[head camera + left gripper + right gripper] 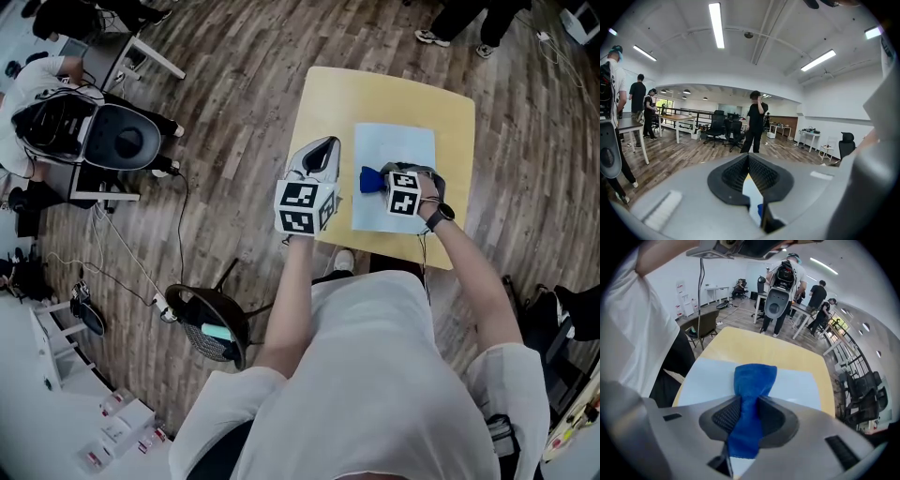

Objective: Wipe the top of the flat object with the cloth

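Note:
A pale blue flat board (398, 150) lies on a small yellow table (328, 103). My right gripper (382, 181) is over the board's near left part, shut on a blue cloth (372, 179). In the right gripper view the blue cloth (752, 380) runs out between the jaws of the right gripper (745, 414), and its free end lies over the board (705, 376). My left gripper (322, 150) hovers at the table's left edge beside the board. In its own view the left gripper (749, 161) points out into the room, shut with nothing between the jaws.
A black chair (211, 323) stands on the wood floor at my left. A person with a backpack rig (56, 122) is at the far left. Other people (754, 122), desks and office chairs fill the room beyond the table.

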The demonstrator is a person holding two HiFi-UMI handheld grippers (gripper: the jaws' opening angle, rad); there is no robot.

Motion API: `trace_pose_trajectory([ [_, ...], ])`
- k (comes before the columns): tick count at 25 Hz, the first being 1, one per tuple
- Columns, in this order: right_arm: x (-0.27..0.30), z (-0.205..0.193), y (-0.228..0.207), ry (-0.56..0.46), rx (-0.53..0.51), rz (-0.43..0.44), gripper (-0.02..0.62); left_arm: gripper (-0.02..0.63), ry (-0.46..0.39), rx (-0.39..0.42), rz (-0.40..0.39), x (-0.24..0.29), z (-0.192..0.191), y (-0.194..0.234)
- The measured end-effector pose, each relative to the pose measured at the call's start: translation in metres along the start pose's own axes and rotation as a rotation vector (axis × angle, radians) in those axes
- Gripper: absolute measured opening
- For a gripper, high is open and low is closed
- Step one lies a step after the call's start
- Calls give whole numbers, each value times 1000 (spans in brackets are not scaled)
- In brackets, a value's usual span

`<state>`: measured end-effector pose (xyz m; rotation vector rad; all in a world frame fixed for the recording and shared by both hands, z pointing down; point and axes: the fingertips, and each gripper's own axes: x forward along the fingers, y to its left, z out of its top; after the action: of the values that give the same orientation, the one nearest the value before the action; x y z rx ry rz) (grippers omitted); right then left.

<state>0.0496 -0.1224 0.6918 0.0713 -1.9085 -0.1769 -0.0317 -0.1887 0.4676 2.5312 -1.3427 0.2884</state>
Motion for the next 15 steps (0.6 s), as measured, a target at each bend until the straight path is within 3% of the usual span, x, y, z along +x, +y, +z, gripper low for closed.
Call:
trace_pose_trajectory([
  [10, -39, -114, 14, 127, 181, -33, 115, 11, 16, 28, -109, 29, 0, -35],
  [15, -49, -145, 26, 171, 215, -57, 115, 11, 19, 30, -141, 35, -1, -48],
])
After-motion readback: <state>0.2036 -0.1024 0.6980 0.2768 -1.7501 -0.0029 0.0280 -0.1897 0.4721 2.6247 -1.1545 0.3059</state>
